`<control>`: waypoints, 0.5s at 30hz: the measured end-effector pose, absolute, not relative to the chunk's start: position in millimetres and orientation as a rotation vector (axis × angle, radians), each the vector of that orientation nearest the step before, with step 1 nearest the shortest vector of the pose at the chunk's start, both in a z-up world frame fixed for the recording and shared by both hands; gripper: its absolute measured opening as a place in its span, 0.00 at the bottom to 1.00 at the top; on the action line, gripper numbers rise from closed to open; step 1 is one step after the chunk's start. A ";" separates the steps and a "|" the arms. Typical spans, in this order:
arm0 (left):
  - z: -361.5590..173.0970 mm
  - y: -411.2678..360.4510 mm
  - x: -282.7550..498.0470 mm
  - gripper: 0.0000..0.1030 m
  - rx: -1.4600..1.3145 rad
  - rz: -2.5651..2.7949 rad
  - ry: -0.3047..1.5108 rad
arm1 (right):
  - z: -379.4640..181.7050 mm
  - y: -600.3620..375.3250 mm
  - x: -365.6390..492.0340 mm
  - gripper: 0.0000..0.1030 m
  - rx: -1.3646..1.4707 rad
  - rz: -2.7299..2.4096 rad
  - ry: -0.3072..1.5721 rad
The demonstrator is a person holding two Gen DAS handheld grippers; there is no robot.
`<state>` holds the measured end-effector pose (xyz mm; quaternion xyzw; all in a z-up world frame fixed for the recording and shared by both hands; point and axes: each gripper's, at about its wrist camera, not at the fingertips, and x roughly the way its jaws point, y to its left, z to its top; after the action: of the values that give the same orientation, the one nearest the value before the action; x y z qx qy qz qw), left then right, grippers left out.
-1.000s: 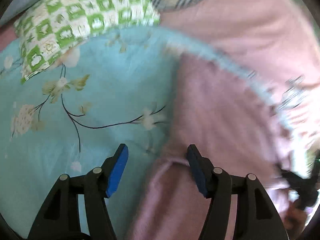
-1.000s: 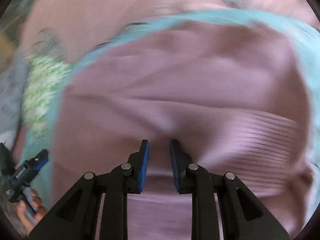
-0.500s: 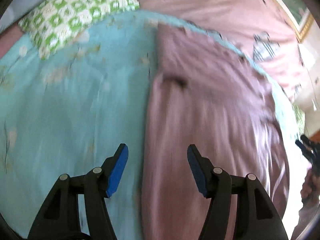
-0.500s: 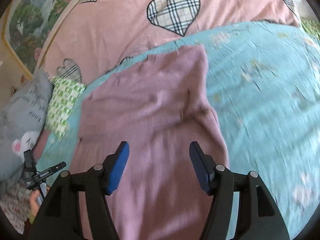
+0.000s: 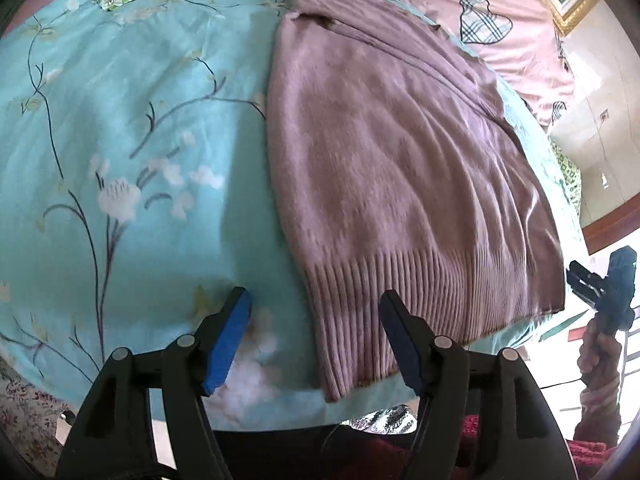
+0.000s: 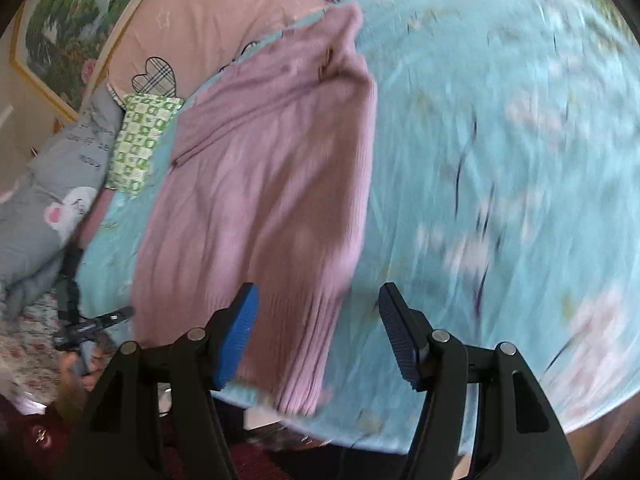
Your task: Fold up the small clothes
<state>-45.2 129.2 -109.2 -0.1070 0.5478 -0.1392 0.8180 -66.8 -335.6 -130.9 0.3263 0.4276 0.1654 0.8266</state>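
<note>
Sweater (image 5: 400, 168), mauve knit, lies folded lengthwise on the turquoise floral blanket (image 5: 132, 120), ribbed hem near the left gripper (image 5: 316, 336), whose jaws are opening, grasping nothing. Right wrist view: sweater (image 6: 260, 200) lies left on the blanket (image 6: 500, 140); right gripper (image 6: 316, 336) is released, empty, over the hem's right corner.

Bright daylight, fisheye bulge, right wrist view motion-blurred
</note>
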 end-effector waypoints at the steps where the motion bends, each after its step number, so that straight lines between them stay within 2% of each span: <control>1: -109.6 124.9 -48.1 0.66 -0.220 -0.297 1.168 | -135.1 -333.9 -70.6 0.62 0.704 0.353 0.904; 6: -112.0 106.6 -44.9 0.71 -0.253 -0.337 1.173 | -140.2 -329.1 -76.7 0.62 0.774 0.412 0.856; 9: -112.2 106.3 -36.4 0.71 -0.311 -0.338 1.157 | -142.6 -323.1 -72.9 0.59 0.772 0.466 0.852; 11: -111.4 108.3 -32.8 0.69 -0.345 -0.359 1.153 | -146.5 -318.8 -68.3 0.51 0.779 0.480 0.859; 12: -110.9 108.1 -33.0 0.62 -0.332 -0.357 1.153 | -149.3 -316.4 -69.5 0.43 0.782 0.489 0.866; 13: -110.5 107.7 -33.8 0.52 -0.316 -0.353 1.152 | -151.0 -314.7 -69.1 0.30 0.782 0.498 0.875; 14: -110.0 107.0 -36.4 0.47 -0.277 -0.350 1.145 | -153.9 -313.1 -69.9 0.23 0.776 0.507 0.894; 15: -110.4 106.8 -38.4 0.36 -0.261 -0.355 1.141 | -158.6 -311.0 -71.3 0.10 0.765 0.515 0.921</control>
<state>-38.4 106.8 -110.4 -0.1225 0.5355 -0.1666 0.8189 -71.3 -311.0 -158.6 0.3559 0.4284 0.2398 0.7952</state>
